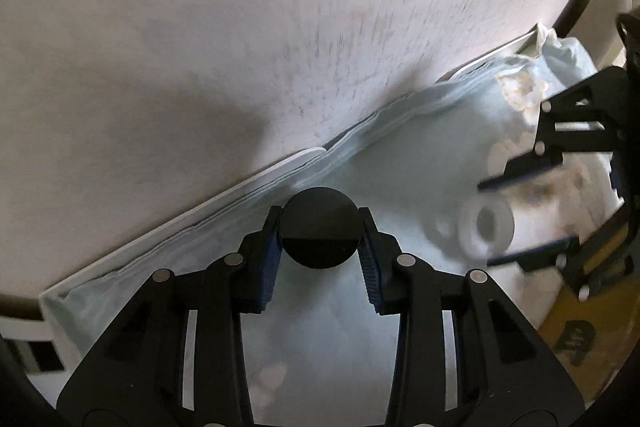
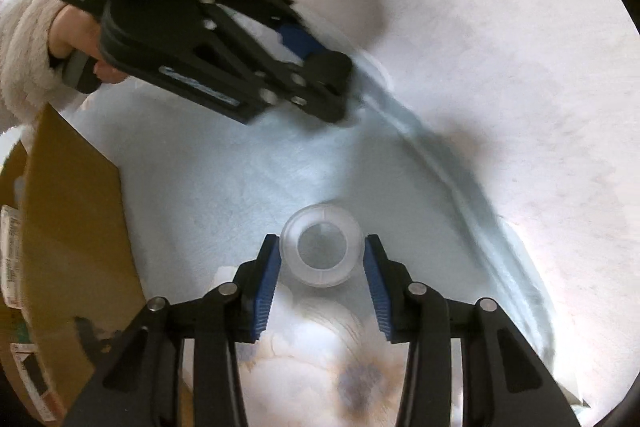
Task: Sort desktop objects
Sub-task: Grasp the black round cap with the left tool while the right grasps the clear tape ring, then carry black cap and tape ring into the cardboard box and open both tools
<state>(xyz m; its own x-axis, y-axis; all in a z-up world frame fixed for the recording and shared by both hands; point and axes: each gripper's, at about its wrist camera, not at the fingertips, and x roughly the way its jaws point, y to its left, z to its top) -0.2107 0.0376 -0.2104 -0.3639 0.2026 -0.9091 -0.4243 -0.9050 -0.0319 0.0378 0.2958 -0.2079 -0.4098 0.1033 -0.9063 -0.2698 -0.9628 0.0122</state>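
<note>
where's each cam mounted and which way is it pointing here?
Left wrist: on left gripper, looking along its fingers over the bin liner; black cylinder gripped.
Right wrist: on right gripper, clear cap between fingers; person's hand visible.
Shared: each shows the other gripper and its object.

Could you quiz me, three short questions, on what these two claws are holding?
1. True or false: the left gripper is shut on a black round object.
2. The right gripper holds: A) a pen, B) a translucent white container, C) nothing?
3. What brown thing shows at the left in the right wrist view?

Key: 1 true. 2 B. 3 a cardboard box.
</note>
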